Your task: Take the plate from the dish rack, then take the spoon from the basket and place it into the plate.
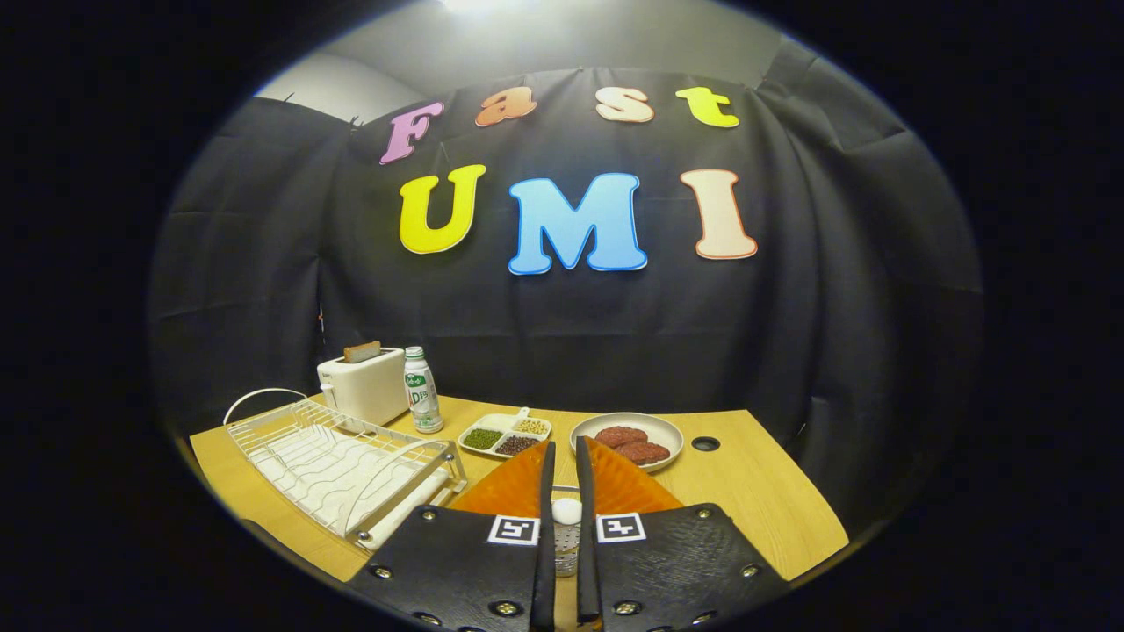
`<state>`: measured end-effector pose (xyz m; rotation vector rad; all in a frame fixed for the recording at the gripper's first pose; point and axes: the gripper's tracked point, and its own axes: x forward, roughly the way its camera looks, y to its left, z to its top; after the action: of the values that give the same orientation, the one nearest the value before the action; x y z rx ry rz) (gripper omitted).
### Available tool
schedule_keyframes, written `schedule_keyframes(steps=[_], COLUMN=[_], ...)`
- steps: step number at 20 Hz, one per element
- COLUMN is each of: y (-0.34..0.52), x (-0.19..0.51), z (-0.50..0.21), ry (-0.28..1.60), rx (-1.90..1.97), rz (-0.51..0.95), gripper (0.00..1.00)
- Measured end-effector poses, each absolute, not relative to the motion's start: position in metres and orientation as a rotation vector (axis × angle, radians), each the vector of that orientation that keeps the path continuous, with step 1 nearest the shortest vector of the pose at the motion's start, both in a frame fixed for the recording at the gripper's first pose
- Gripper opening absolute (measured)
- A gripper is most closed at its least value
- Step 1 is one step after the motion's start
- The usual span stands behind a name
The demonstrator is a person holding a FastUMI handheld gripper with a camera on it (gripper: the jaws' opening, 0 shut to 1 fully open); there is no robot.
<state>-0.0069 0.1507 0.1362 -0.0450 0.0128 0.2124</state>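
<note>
Claw [562,474] with fingers nearly together around a white spoon handle [566,511]; beyond, on the table [755,491], a green-labelled bottle [422,401], its print unreadable.

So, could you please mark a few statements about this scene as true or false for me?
1. The dish rack holds the plate. False: the orange plate lies on the table, under the claw's fingers.
2. Bread sticks out of the toaster. True.
3. The bottle stands beside the toaster. True.
4. The grey plate holds three patties. False: two.
5. The claw gapes wide. False: its fingers are nearly together, the spoon between them.
</note>
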Motion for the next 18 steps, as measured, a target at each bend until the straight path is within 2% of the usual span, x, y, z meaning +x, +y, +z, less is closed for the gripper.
schedule_keyframes(steps=[9, 18], y=[0.132, 0.146], x=[-0.073, -0.129], z=[0.208, 0.216], ry=[0.009, 0.083], rx=[-0.064, -0.073], rz=[0.117, 0.092], gripper=[0.09, 0.09])
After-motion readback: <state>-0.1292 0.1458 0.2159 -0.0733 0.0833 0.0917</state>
